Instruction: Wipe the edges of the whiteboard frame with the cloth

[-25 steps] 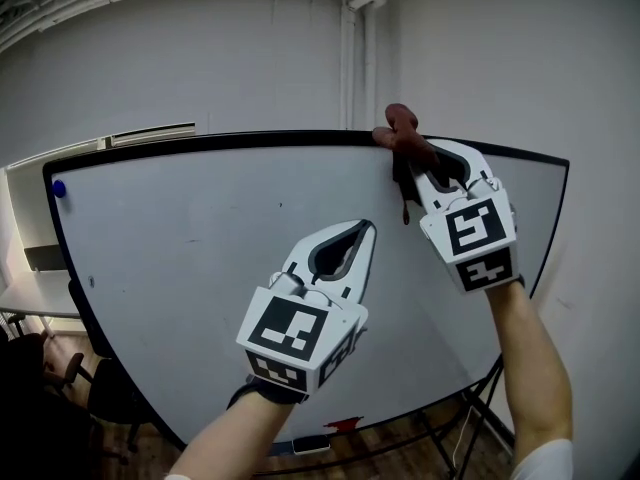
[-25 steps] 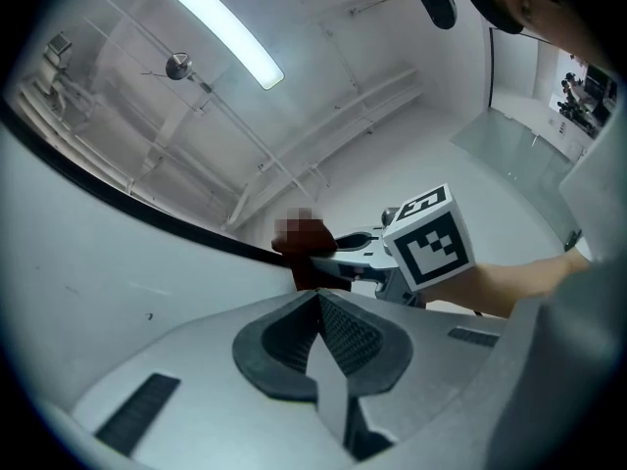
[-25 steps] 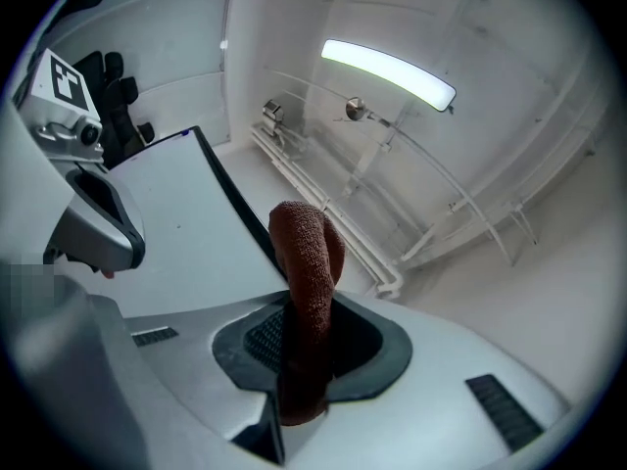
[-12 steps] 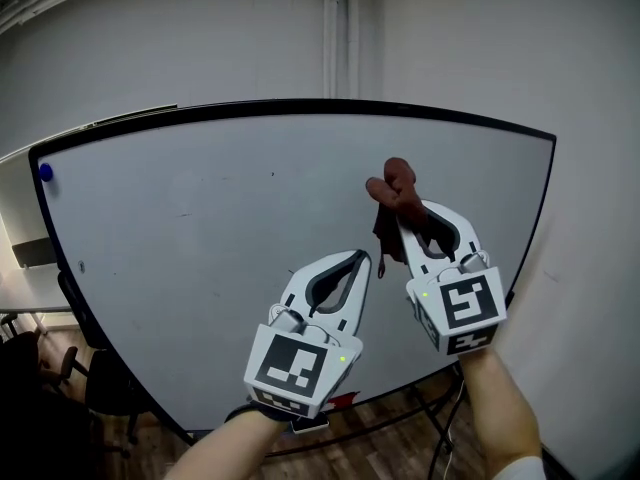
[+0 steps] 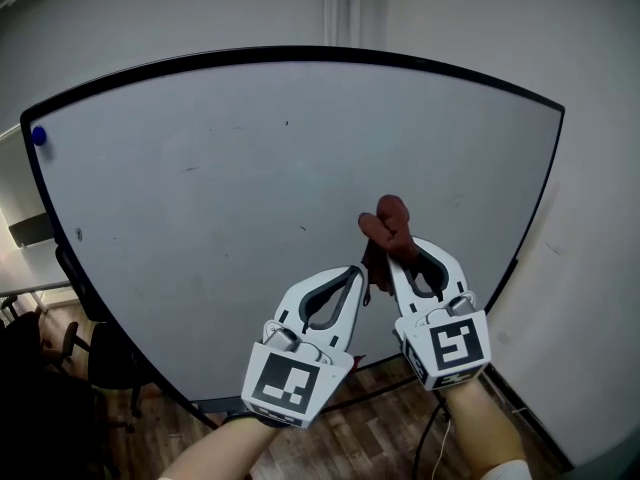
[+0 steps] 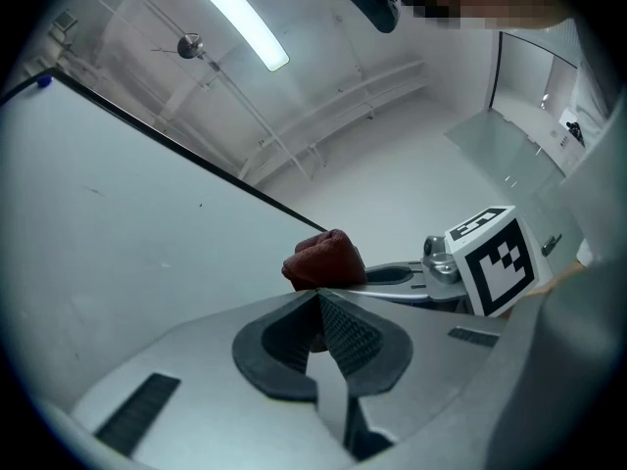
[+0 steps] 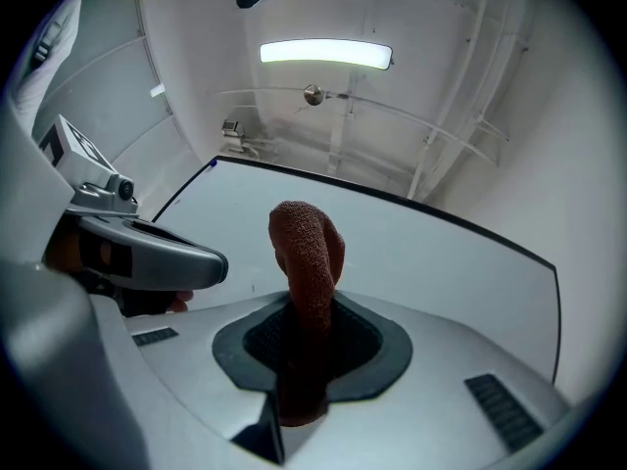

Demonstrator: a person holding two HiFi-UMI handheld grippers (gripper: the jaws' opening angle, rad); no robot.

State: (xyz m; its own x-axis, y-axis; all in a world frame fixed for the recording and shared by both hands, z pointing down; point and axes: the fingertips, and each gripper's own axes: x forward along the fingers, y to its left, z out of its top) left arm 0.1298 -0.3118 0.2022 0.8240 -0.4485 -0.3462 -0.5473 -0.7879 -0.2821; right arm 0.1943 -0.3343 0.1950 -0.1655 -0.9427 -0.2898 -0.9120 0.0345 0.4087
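Grey walls and a wood floor (image 5: 380, 428) surround the whiteboard (image 5: 200, 218), which stands upright ahead of me and fills most of the head view. Its thin dark frame (image 5: 300, 55) runs around a smooth white face with a few faint specks and a small blue magnet (image 5: 38, 136) far up at the left.

My right tongs (image 5: 395, 258) are clenched on the cloth (image 5: 385, 223), a rust-brown rag with a nubbly knit weave. It is pinched at its lower part, and the free end stands up past the tips in a soft rounded wad. The cloth is in front of the lower right part of the board's face, inside the frame, and I cannot tell whether it touches the board.

My left tongs (image 5: 352, 273) are closed tip to tip on nothing, just beside the right ones on their left.

The frame's right edge (image 5: 535, 208) is the nearest stretch of frame. It lies to the right of the cloth and its long axis runs top to bottom. The top edge is well apart, far above. I judge that my right hand, which holds the rag and is nearer, would go rightward to set the wad on that edge and then run it along the edge's length.
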